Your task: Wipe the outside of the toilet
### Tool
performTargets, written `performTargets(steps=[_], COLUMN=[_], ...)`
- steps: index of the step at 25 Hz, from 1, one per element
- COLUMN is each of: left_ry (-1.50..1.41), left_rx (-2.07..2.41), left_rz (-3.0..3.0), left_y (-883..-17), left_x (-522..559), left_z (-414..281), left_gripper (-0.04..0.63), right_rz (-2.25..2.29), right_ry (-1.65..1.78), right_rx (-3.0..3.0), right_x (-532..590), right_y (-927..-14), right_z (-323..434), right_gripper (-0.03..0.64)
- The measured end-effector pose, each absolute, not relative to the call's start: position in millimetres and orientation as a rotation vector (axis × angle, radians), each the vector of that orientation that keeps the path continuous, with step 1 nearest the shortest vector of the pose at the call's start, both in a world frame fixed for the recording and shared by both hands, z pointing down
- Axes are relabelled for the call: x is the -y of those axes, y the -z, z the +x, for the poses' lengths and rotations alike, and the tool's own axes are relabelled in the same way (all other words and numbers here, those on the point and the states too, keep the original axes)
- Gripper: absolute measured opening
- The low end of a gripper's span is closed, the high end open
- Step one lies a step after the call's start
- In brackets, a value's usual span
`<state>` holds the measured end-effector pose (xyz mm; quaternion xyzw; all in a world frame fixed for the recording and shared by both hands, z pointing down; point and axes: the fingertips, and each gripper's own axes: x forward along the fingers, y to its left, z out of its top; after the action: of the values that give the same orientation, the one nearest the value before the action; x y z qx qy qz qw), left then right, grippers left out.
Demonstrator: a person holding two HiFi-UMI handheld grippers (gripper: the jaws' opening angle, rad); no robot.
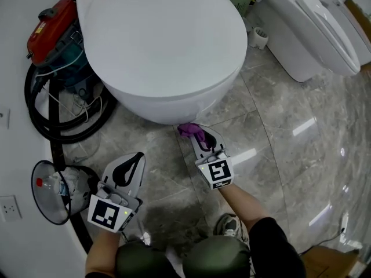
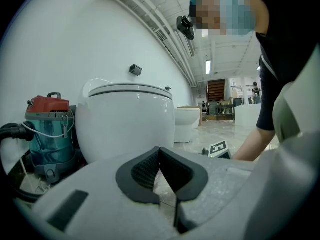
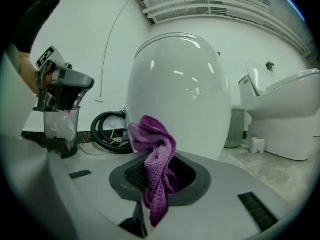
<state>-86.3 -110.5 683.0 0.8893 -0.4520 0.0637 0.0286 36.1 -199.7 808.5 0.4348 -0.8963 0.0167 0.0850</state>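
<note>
A big white round toilet (image 1: 162, 45) with its lid down fills the upper middle of the head view; it also shows in the left gripper view as the toilet (image 2: 125, 121) and in the right gripper view as the toilet (image 3: 180, 99). My right gripper (image 1: 200, 133) is shut on a purple cloth (image 1: 191, 131), which sits just under the bowl's front lower edge. In the right gripper view the cloth (image 3: 157, 159) bunches up and hangs from the jaws, close to the bowl. My left gripper (image 1: 128, 165) is shut and holds nothing, low on the floor to the left, apart from the toilet.
A red and teal vacuum cleaner (image 1: 55, 33) with a black hose (image 1: 40, 114) stands left of the toilet. A mesh waste bin (image 1: 61, 187) with a bottle sits by the left gripper. A second toilet (image 1: 316, 28) stands at the upper right. The floor is grey marble tile.
</note>
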Motion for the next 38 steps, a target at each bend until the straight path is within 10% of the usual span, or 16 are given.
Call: performTargets(steps=[12,38], left_ry=[-0.266,-0.333], left_rx=[1.363,1.489], left_rz=[2.733,2.627], left_y=[-698.3,-682.8], left_x=[114.1,109.5], left_z=[-76.5,-135.1], left_gripper=[0.000,0.000], right_rz=[1.722,1.652], right_ry=[-0.238,-0.197], right_rx=[2.373,2.487], right_x=[299.2,188.7], right_y=[-840.3,-715.8], right_z=[148.8,123.0], right_gripper=[0.067,0.067])
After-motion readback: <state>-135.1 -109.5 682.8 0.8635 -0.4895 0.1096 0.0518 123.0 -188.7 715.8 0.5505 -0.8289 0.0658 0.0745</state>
